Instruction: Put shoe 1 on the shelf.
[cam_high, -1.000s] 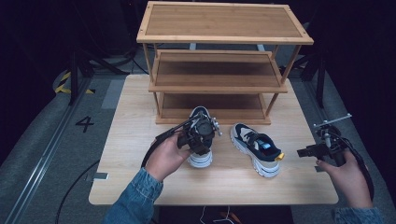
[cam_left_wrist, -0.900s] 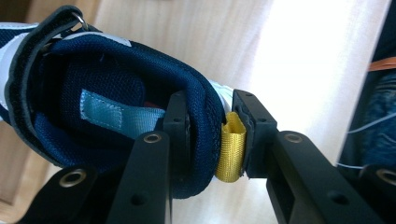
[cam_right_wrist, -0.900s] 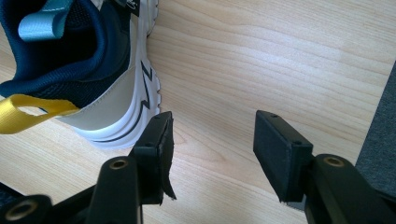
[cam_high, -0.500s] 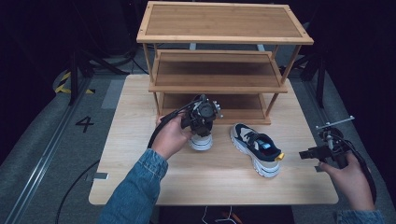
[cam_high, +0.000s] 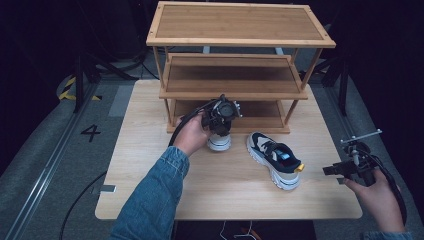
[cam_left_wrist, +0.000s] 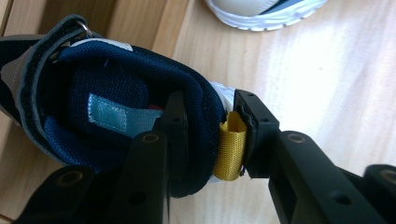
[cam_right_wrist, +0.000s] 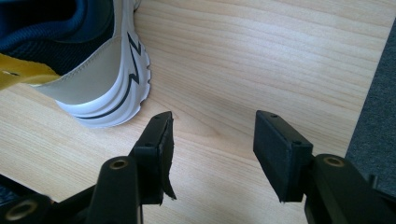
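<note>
Your left gripper (cam_left_wrist: 205, 140) is clamped on the held sneaker's (cam_left_wrist: 116, 116) heel collar, one jaw inside, one against the yellow loop (cam_left_wrist: 230, 149). Your right gripper (cam_right_wrist: 212, 154) gapes, the second sneaker (cam_right_wrist: 93, 70) just beyond its left jaw. Farther off stands the rack (cam_high: 240, 90).

A: The held shoe (cam_left_wrist: 116, 116) is dark blue woven mesh cloth, with a yellow webbing loop (cam_left_wrist: 231, 149), coarse and matt

B: The bench (cam_right_wrist: 261, 60) is pale wood, smooth, faintly sheened; the left claw (cam_left_wrist: 210, 135) is matt black plastic
</note>
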